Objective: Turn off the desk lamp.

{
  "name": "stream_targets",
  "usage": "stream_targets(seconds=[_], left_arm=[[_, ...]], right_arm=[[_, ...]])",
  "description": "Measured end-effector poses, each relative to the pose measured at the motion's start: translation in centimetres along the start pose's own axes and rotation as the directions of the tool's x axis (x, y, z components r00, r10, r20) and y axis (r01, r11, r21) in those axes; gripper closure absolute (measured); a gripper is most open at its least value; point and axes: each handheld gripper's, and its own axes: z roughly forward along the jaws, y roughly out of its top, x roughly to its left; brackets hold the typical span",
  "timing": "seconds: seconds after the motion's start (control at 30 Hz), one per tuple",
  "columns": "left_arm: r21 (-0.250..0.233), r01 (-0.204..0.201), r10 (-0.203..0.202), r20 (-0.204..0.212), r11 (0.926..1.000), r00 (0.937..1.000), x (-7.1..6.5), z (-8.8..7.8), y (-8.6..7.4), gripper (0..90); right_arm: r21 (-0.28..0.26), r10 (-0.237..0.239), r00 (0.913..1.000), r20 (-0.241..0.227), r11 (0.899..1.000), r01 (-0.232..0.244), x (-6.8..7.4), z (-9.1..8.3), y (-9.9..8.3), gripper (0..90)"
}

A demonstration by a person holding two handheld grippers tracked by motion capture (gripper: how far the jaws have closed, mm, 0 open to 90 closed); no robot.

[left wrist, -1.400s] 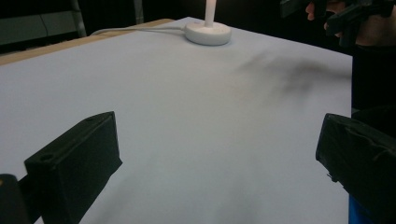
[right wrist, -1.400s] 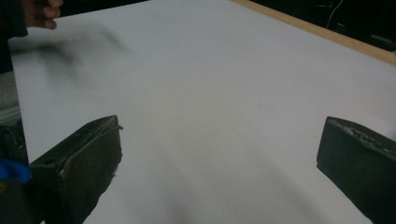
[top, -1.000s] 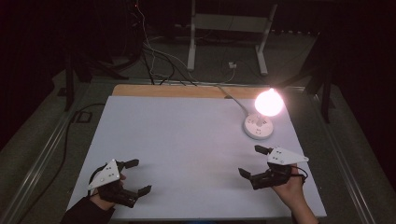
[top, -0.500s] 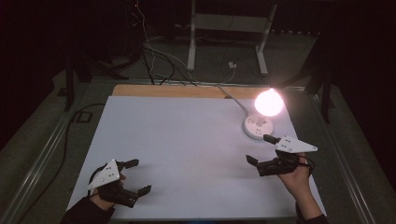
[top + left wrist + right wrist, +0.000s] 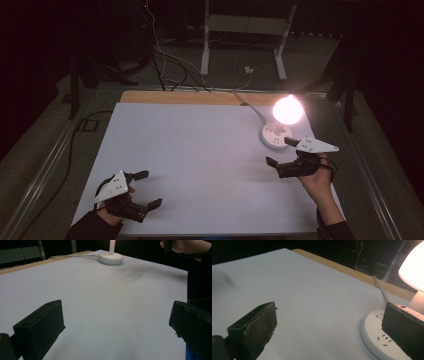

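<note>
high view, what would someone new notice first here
The lit lamp glows on its round white base at the far right of the white table, the one bright spot in a dark room. The right gripper is open beside that base, and the left gripper is open at the near left corner.

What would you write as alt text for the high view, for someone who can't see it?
A person's two hands each hold an open two-jaw gripper over a white table: the left gripper near the front left corner, the right gripper close beside a lit lamp on a round white base at the right. The room around is dark.
</note>
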Motion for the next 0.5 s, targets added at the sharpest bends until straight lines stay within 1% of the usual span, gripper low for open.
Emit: stream_targets(seconds=[0.03,0.1,0.17,0.3,0.4,0.47,0.5], left_arm=[[0.001,-0.002,0.002,-0.001,1.0,1.0,0.0,0.0,0.0,0.4],[0.0,0.0,0.0,0.0,1.0,1.0,0.0,0.0,0.0,0.4],[-0.002,0.0,0.0,0.001,1.0,1.0,0.0,0.0,0.0,0.4],[0.0,-0.001,0.001,0.001,1.0,1.0,0.0,0.0,0.0,0.4],[0.0,0.002,-0.002,0.001,1.0,1.0,0.0,0.0,0.0,0.4],[0.002,0.001,-0.001,0.001,1.0,1.0,0.0,0.0,0.0,0.4],[-0.001,0.002,-0.002,0.002,1.0,1.0,0.0,0.0,0.0,0.4]], right_arm=[[-0.003,0.01,0.9999,0.005,1.0,-0.01,-0.2,0.1,-0.1,0.0],[-0.002,0.012,0.9998,0.013,1.0,-0.012,-0.6,0.3,-0.2,0.0],[0.006,0.009,0.9994,0.033,1.0,-0.009,-1.1,0.5,-0.3,0.0],[0.017,0.033,0.9968,0.072,0.999,-0.035,-2.4,0.9,-0.7,0.0],[0.021,0.056,0.9926,0.108,0.998,-0.058,-3.4,1.1,-1.1,0.0],[0.015,0.076,0.987,0.142,0.997,-0.079,-4.0,1.2,-1.3,0.0],[0.013,0.092,0.9852,0.145,0.995,-0.095,-4.3,1.3,-1.4,0.0]])
